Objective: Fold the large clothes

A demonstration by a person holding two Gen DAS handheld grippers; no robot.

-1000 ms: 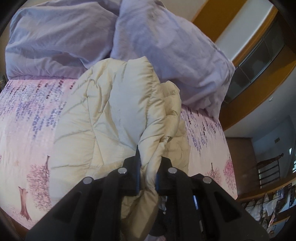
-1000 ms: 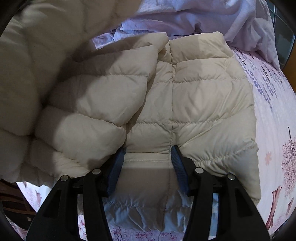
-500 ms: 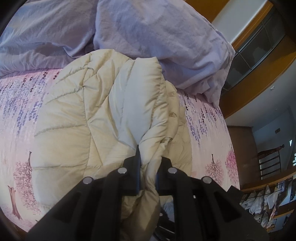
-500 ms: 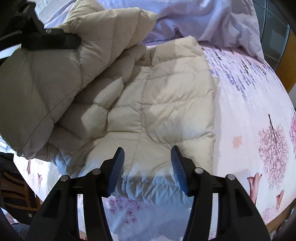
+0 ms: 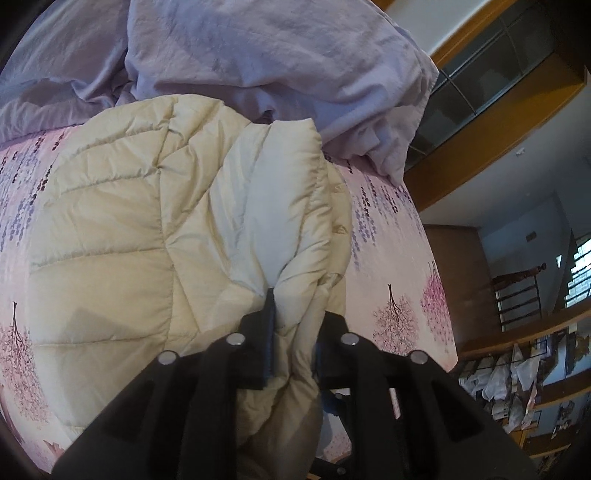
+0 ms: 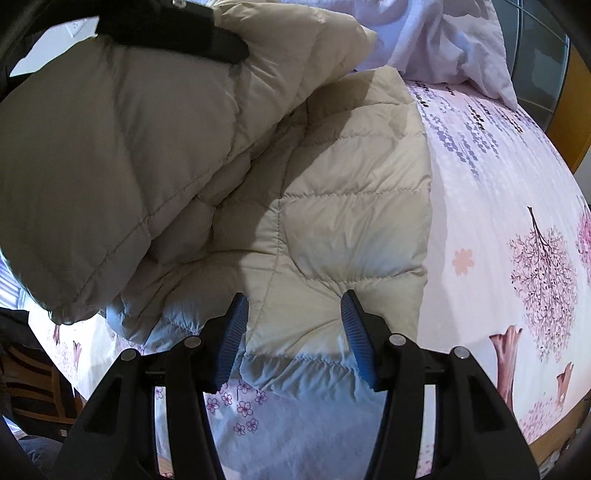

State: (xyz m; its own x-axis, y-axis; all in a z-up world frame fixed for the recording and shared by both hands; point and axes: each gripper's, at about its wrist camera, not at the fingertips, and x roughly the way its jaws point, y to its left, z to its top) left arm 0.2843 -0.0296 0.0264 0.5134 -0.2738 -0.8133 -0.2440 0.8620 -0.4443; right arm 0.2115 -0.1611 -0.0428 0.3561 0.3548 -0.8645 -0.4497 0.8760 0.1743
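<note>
Shifted since the earlier frames: lifted flap of cream puffer jacket (image 5: 155,236) carried further across the garment's body, now lower over it; right-wrist view moved off toward the jacket's right edge.

Left hand-held gripper (image 5: 293,325): jaws just eased apart a little, a bunched fold of jacket between them, fabric touching the left pad; right pad hidden by cloth, so firmness of hold cannot be told. Same gripper seen at top left of the right wrist view (image 6: 192,33), flap draped beneath it.

Right hand-held gripper (image 6: 295,332): blue pads about half apart, nothing clamped, poised over the jacket's hem at the near edge of the bed (image 6: 498,206).

Jacket: spread on the bed, quilted, hem toward the near edge, collar end toward the far edge; one side folded over the middle.

Bed cover: pink with printed trees and blossoms, bare along the right side.

Lilac duvet (image 5: 280,55): heaped along the far edge, touching the jacket's top.

Wooden chair (image 6: 33,384): beside the near left corner.
</note>
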